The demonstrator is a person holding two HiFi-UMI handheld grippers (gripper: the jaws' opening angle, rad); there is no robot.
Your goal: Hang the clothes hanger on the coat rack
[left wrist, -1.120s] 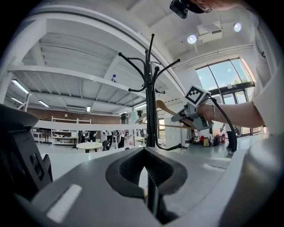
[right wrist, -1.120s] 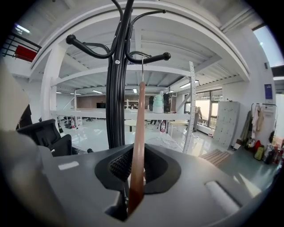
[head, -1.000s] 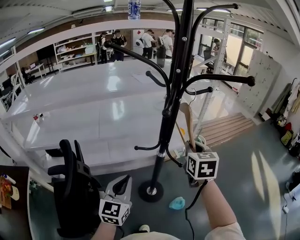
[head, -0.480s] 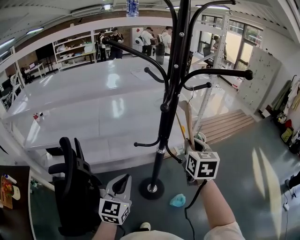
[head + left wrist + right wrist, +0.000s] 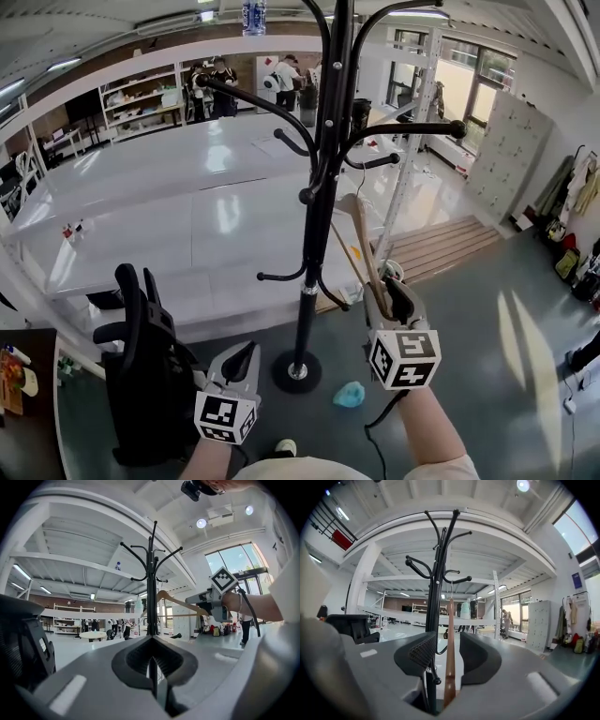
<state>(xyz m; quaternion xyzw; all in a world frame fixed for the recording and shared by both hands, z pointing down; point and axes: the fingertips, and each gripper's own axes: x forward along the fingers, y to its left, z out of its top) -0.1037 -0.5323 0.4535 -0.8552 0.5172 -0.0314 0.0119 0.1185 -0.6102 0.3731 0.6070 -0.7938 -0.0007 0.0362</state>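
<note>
The black coat rack [image 5: 314, 187] stands on a round base [image 5: 297, 371] on the floor just ahead of me, with curved arms spreading at its top. My right gripper [image 5: 392, 291] is shut on a wooden clothes hanger [image 5: 361, 246], which rises from the jaws and leans toward the pole, right of it and below the upper arms. In the right gripper view the hanger [image 5: 450, 653] is edge-on between the pads, with the rack [image 5: 436, 583] just behind and left. My left gripper [image 5: 246, 349] hangs shut and holds nothing, low and left of the base; its view shows rack [image 5: 151, 588] and hanger [image 5: 174, 600].
A black office chair [image 5: 141, 375] stands close on the left beside my left gripper. A teal cloth [image 5: 352, 395] lies on the floor right of the rack's base. A long white table [image 5: 187, 225] runs behind the rack, with wooden steps [image 5: 441, 251] to the right. People stand far back.
The right gripper has come lower and nearer to me, and the hanger now leans closer to the pole. The rack sits further left in view. The left gripper has barely moved.
</note>
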